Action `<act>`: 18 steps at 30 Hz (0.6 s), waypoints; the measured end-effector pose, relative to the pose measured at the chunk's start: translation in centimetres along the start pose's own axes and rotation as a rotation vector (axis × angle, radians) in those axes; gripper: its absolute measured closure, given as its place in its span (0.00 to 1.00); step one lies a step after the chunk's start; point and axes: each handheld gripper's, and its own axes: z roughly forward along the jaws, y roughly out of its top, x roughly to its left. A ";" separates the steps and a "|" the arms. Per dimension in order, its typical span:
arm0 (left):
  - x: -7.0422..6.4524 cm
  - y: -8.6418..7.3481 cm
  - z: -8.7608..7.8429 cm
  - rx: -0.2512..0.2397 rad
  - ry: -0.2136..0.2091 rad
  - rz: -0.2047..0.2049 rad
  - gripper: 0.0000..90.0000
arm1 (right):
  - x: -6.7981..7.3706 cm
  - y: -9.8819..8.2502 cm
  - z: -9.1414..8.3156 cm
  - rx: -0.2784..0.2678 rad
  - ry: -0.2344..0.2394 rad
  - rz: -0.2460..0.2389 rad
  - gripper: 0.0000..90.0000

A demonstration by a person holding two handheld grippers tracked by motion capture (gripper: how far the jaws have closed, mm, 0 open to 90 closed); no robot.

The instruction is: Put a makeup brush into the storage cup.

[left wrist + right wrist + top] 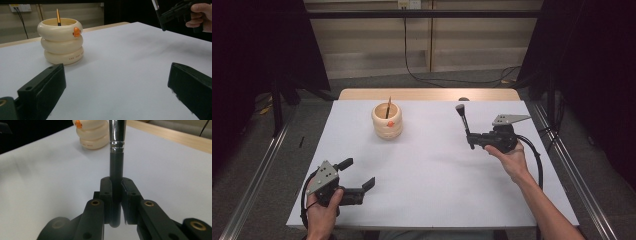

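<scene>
The right tongs [470, 139] are clenched on a makeup brush [463, 119] held upright above the table [427, 165], not yet in the cream holder [387, 121] standing well off, while the left tongs [358, 173] wait released.

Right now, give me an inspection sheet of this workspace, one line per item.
Surface: white tabletop, bare apart from the job's things.
Job's things: cream ringed holder with an orange-handled stick in it; makeup brush, bristles up.
Clutter: nothing seen.
Grippers: left gripper open, low over the near-left corner; right gripper shut on the brush handle.
Cables: black cable trailing from the right gripper.
Surroundings: wall socket, floor cables, dark curtains.
</scene>
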 end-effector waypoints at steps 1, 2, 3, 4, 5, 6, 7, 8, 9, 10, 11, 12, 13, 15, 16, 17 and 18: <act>0.0 0.0 0.0 0.000 0.000 0.000 0.02 | 0.0 0.0 -0.1 -0.017 0.000 0.003 0.89; 0.0 0.0 0.0 0.000 0.001 0.000 0.02 | 0.0 0.0 -0.3 -0.037 0.004 0.008 0.89; 0.0 0.0 0.0 0.000 0.003 0.000 0.02 | 0.0 0.1 -0.4 -0.057 0.008 0.016 0.89; 0.0 0.0 -0.1 0.001 0.005 -0.001 0.02 | 0.0 0.1 -0.6 -0.073 0.013 0.024 0.89; 0.0 0.0 -0.1 0.000 0.006 0.000 0.02 | 0.0 0.1 -0.6 -0.086 0.014 0.027 0.89; 0.0 0.0 -0.1 -0.002 0.009 -0.002 0.02 | 0.1 0.1 -0.7 -0.092 0.012 0.025 0.89; 0.1 0.0 -0.2 -0.002 0.010 -0.001 0.02 | 0.1 0.1 -0.8 -0.101 0.017 0.027 0.89; 0.1 0.0 -0.2 -0.003 0.009 -0.003 0.02 | 0.1 0.2 -0.8 -0.109 0.018 0.028 0.89; 0.1 0.0 -0.2 -0.005 0.009 -0.005 0.02 | 0.2 0.2 -0.8 -0.111 0.017 0.026 0.89; 0.1 0.0 -0.3 -0.007 0.009 -0.006 0.02 | 0.2 0.2 -0.8 -0.115 0.018 0.021 0.89; 0.1 0.0 -0.3 -0.010 0.009 -0.008 0.02 | 0.3 0.2 -0.8 -0.119 0.021 0.022 0.89; 0.1 0.1 -0.3 -0.011 0.009 -0.007 0.02 | 0.4 0.2 -0.8 -0.118 0.023 0.020 0.89; 0.1 0.1 -0.3 -0.012 0.012 -0.008 0.02 | 0.6 0.3 -0.8 -0.122 0.016 0.015 0.89; 0.1 0.1 -0.3 -0.016 0.013 -0.004 0.02 | 0.9 0.3 -0.9 -0.131 0.008 0.013 0.89; 0.1 0.1 -0.3 -0.017 0.012 -0.004 0.02 | 1.1 0.3 -0.9 -0.132 0.008 0.007 0.89; 0.1 0.1 -0.3 -0.016 0.011 -0.006 0.02 | 1.3 0.3 -0.9 -0.133 0.011 0.004 0.89; 0.1 0.1 -0.3 -0.014 0.008 -0.007 0.02 | 1.5 0.4 -1.0 -0.136 0.015 -0.001 0.89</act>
